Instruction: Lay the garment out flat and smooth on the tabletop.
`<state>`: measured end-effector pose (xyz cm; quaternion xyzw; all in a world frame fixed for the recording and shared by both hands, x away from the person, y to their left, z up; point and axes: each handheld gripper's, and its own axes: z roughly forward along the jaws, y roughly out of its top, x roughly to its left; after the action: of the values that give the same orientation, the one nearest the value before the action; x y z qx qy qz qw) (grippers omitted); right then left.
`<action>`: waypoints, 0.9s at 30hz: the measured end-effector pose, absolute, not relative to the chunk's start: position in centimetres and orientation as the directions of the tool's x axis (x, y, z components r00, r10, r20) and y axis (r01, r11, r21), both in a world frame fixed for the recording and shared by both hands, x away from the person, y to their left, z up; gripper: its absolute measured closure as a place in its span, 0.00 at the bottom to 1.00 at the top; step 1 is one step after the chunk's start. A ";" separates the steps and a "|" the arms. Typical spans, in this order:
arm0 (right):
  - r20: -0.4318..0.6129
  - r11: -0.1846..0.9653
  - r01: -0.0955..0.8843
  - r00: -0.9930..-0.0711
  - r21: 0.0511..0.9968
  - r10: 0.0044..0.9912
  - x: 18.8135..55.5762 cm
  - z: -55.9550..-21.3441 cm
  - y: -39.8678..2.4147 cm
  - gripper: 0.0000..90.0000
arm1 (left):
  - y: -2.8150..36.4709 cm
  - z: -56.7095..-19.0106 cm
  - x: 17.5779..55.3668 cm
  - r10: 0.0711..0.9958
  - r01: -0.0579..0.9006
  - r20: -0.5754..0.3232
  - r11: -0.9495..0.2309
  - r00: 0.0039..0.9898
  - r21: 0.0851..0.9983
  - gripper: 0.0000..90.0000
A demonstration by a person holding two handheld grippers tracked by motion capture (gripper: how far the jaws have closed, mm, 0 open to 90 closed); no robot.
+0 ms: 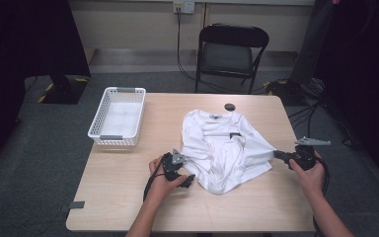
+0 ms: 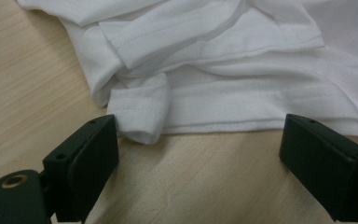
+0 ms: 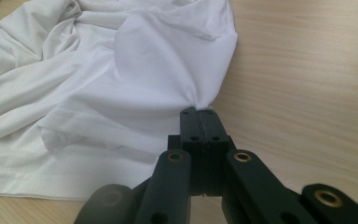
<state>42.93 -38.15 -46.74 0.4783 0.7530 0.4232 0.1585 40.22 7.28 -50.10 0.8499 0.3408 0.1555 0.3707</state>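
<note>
Clearly soft, light shirt [image 1: 224, 148]: right tongs [image 3: 200, 114] pinched tight on edge; left tongs [image 2: 200, 144] gaping, empty; we'd take hem just ahead.

From where I stand, nothing here can be read. The white shirt [image 1: 224, 143] has a small neck tag, too tiny to make out.

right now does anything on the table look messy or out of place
The white shirt lies crumpled mid-table, folds bunched, its right edge pinched and pulled taut by the right gripper. The white basket sits square.
</note>
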 end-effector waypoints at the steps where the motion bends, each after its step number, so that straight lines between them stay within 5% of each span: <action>1: 0.165 0.182 0.584 -0.491 0.791 0.855 42.9 -46.5 -38.4 1.00 | 7.3 -50.1 40.2 0.694 0.464 0.012 -0.493 0.719 0.736 0.12; 16: 0.162 0.142 0.620 -0.407 0.771 0.899 45.5 -44.4 -43.0 1.00 | 7.3 -50.1 40.2 0.694 0.464 0.011 -0.493 0.720 0.736 0.12; 27: 0.042 0.166 0.658 -0.288 0.734 0.957 49.4 -44.4 -45.7 1.00 | 7.3 -50.1 40.2 0.694 0.464 0.011 -0.493 0.720 0.736 0.12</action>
<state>49.35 -45.72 -44.38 0.5531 0.7300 0.3333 0.2239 40.23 7.29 -50.10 0.8500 0.3407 0.1551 0.3707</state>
